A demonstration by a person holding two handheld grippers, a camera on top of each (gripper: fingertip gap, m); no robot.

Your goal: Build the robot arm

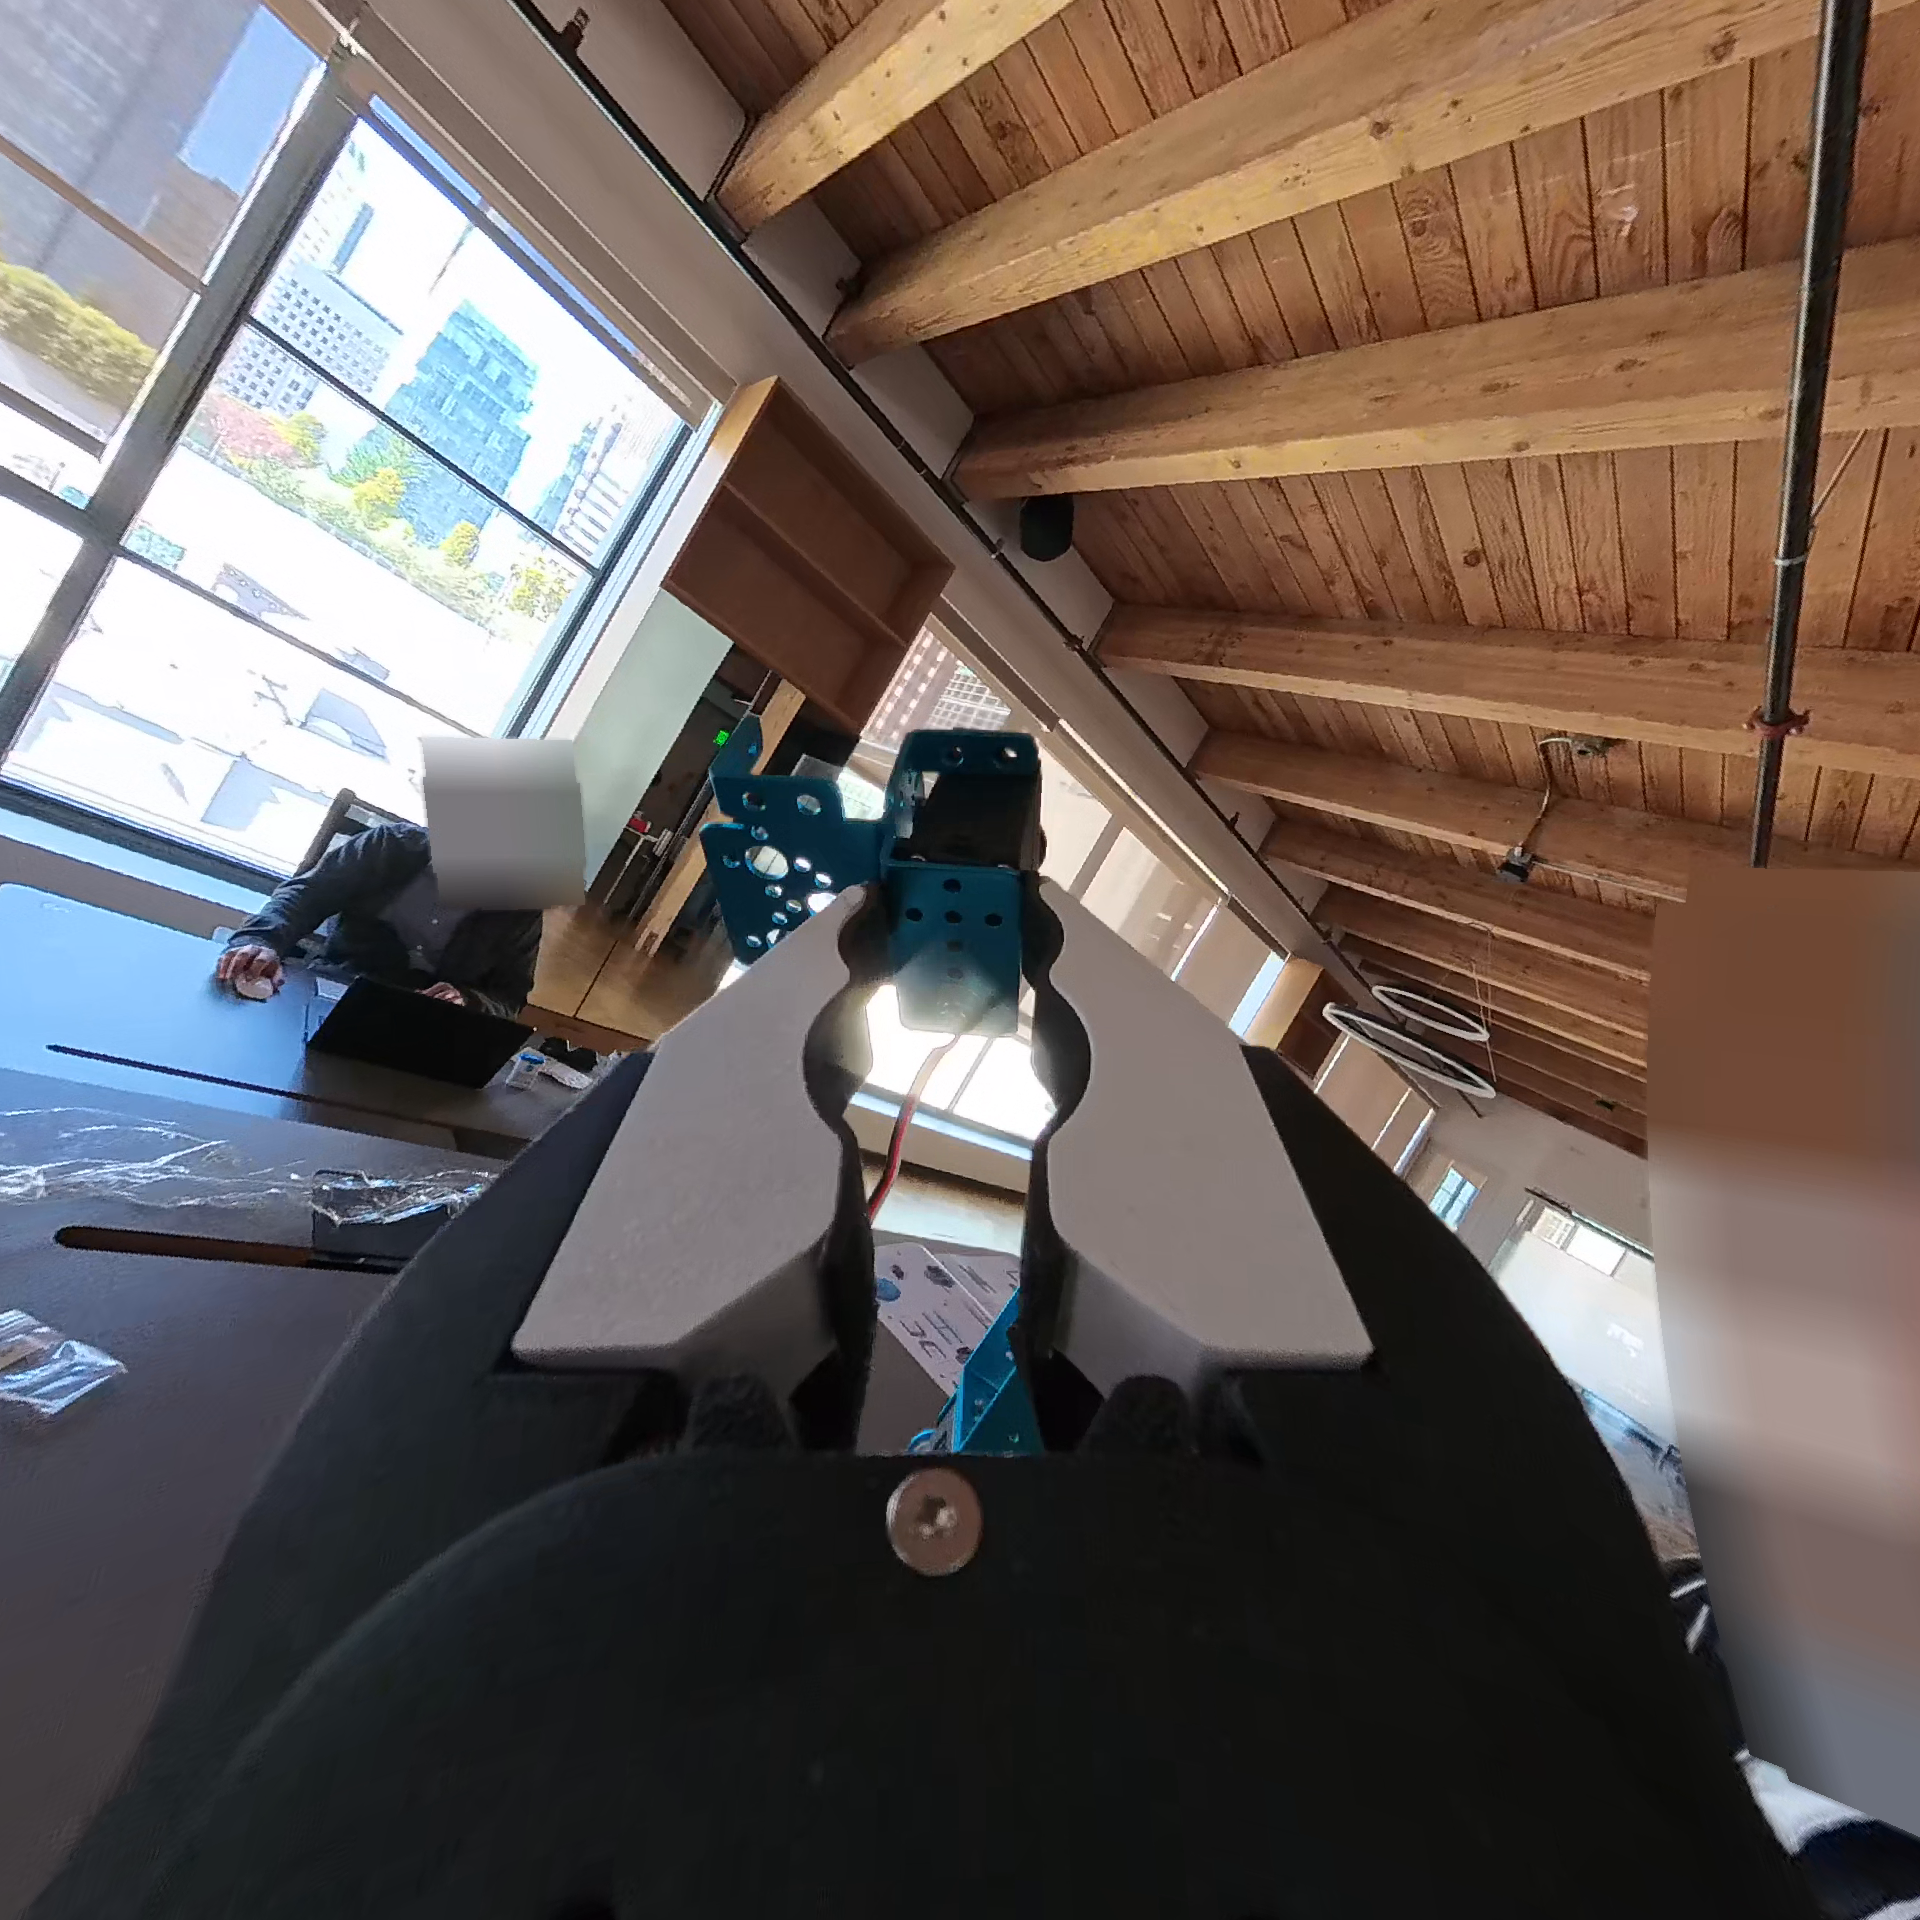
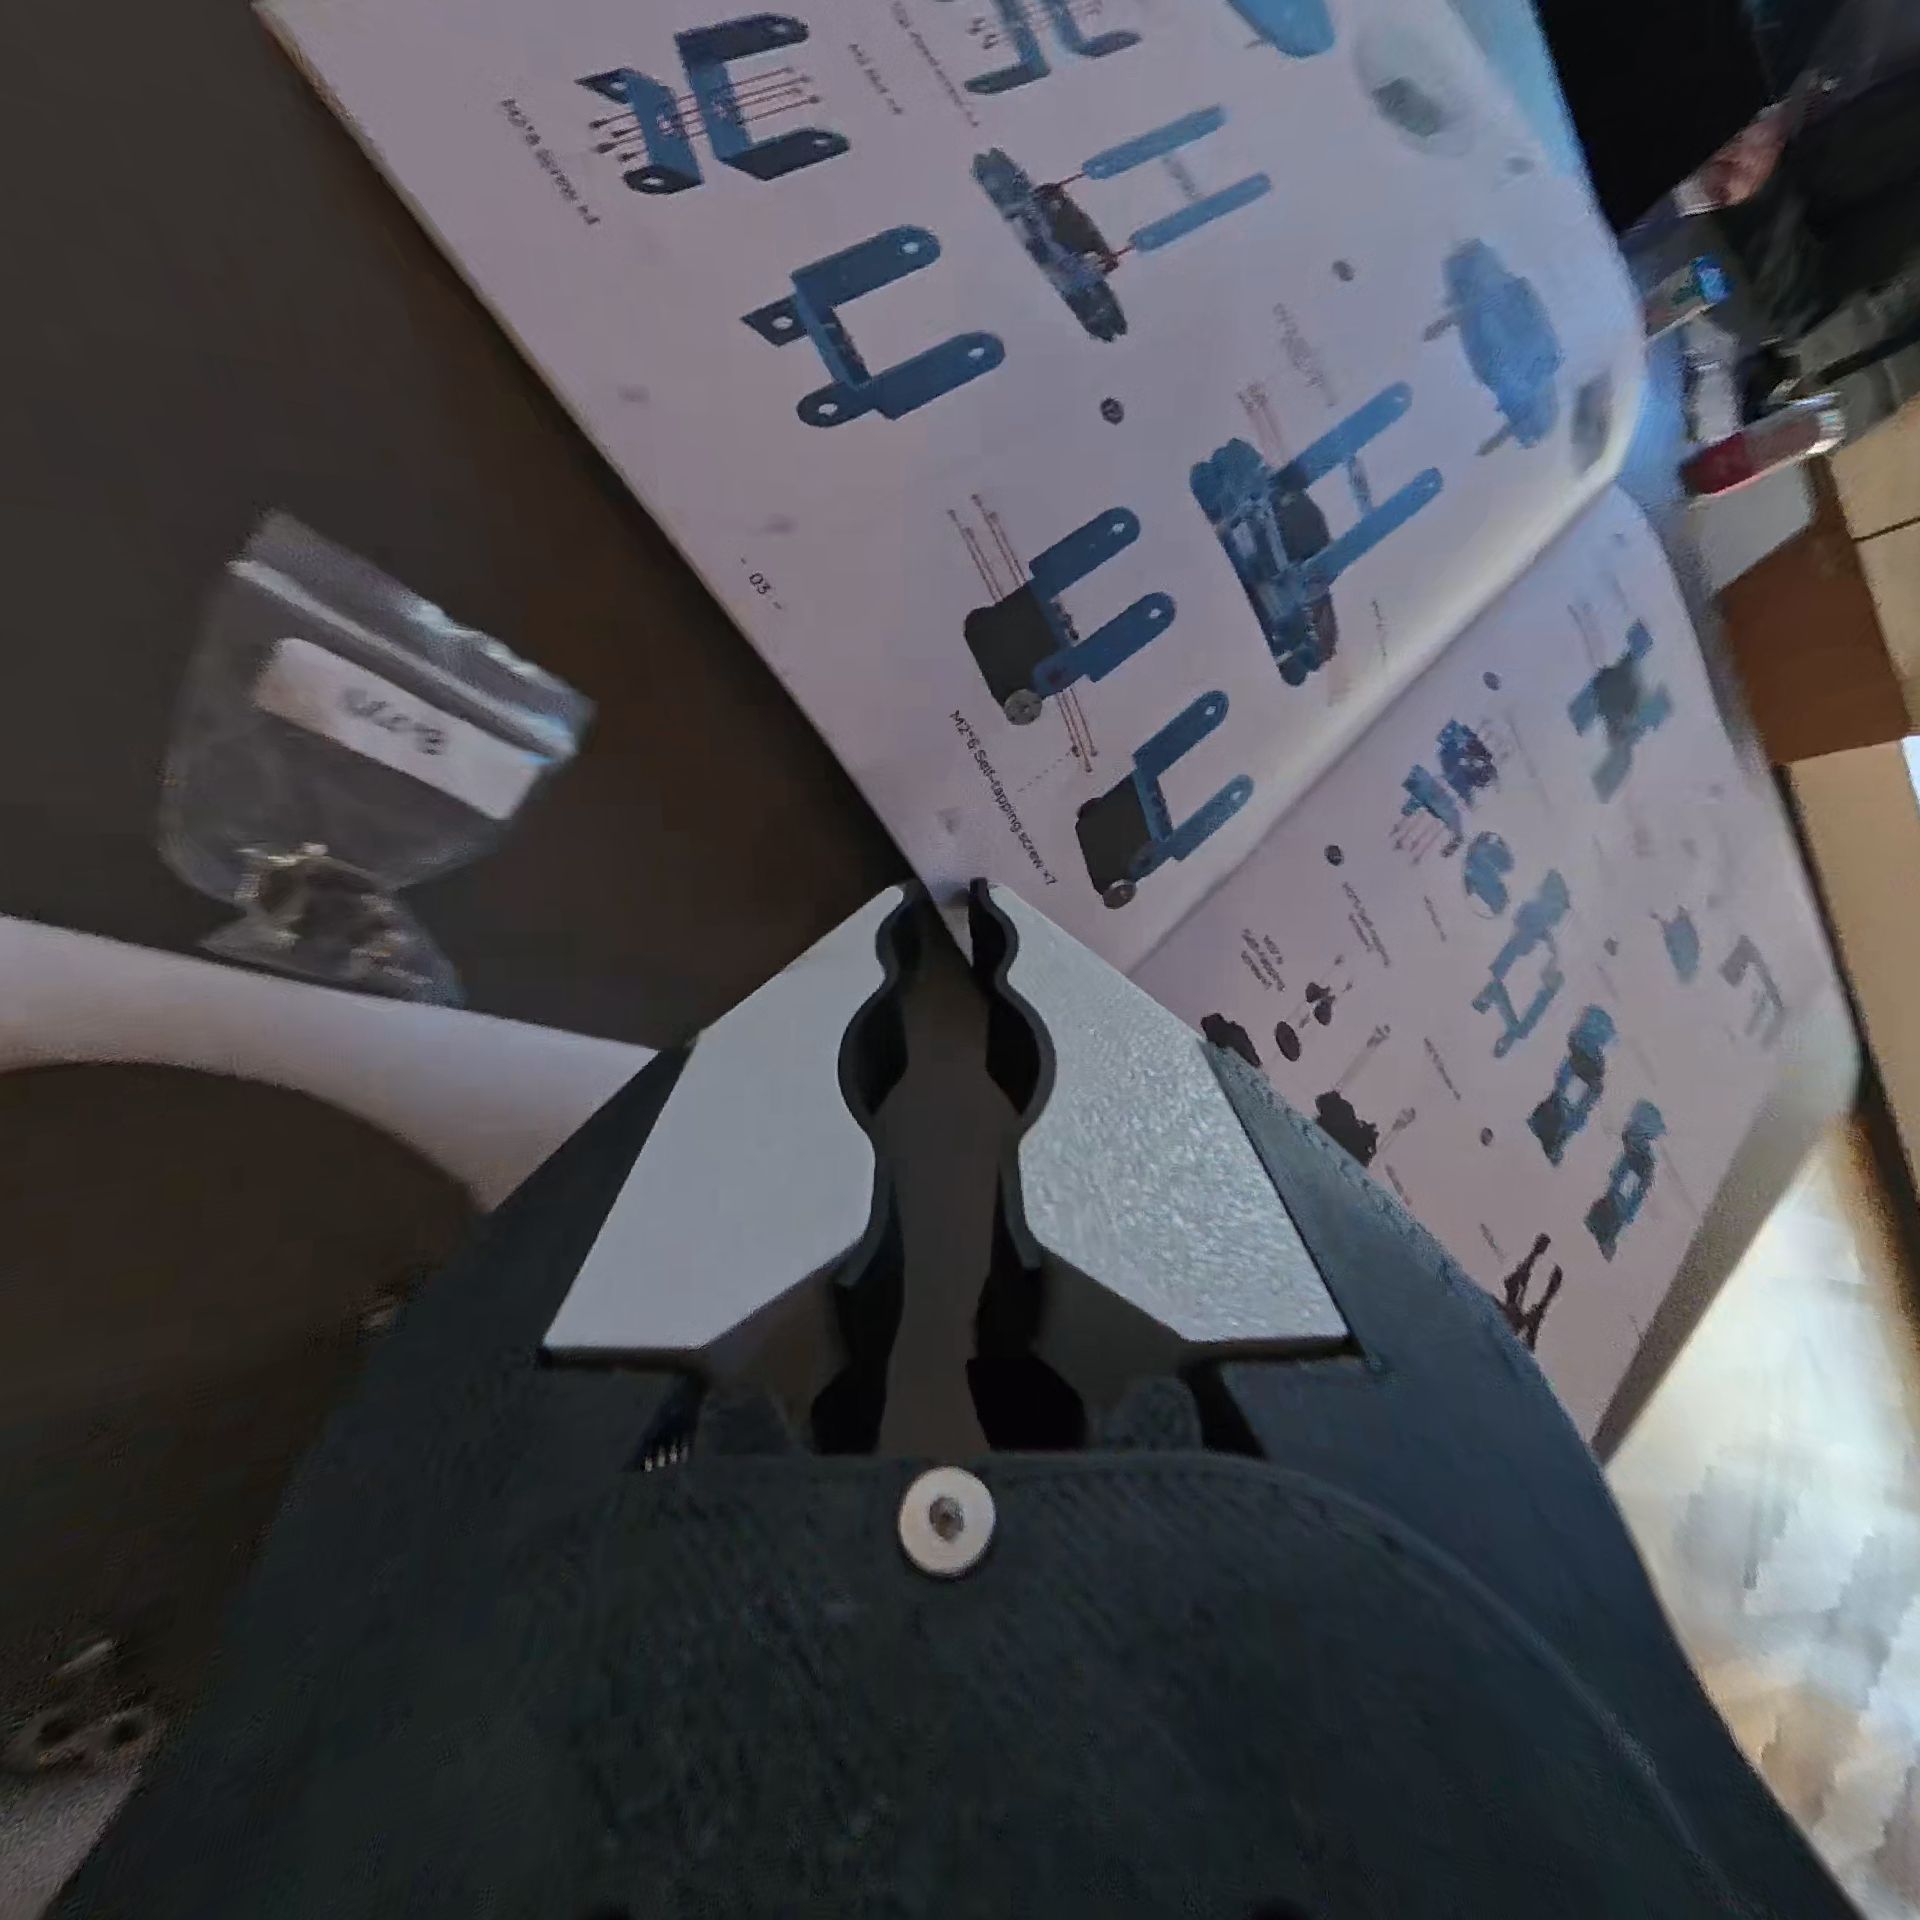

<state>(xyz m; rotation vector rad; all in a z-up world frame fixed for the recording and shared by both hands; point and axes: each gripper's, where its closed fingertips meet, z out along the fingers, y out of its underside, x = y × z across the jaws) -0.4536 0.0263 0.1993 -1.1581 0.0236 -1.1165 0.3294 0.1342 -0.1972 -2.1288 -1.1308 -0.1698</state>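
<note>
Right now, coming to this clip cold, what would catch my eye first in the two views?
In the left wrist view, the left gripper is raised toward the timber ceiling, clamping a blue metal bracket assembly with a red wire hanging from it. In the right wrist view, the right gripper pinches the edge of an open instruction booklet, with a small clear bag of hardware lying left of it on the dark table.

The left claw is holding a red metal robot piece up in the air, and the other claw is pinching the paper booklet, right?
Almost. The metal robot piece in the left claw is blue, not red, as the left wrist view shows. The rest holds: the right claw pinches the booklet's edge.
</note>
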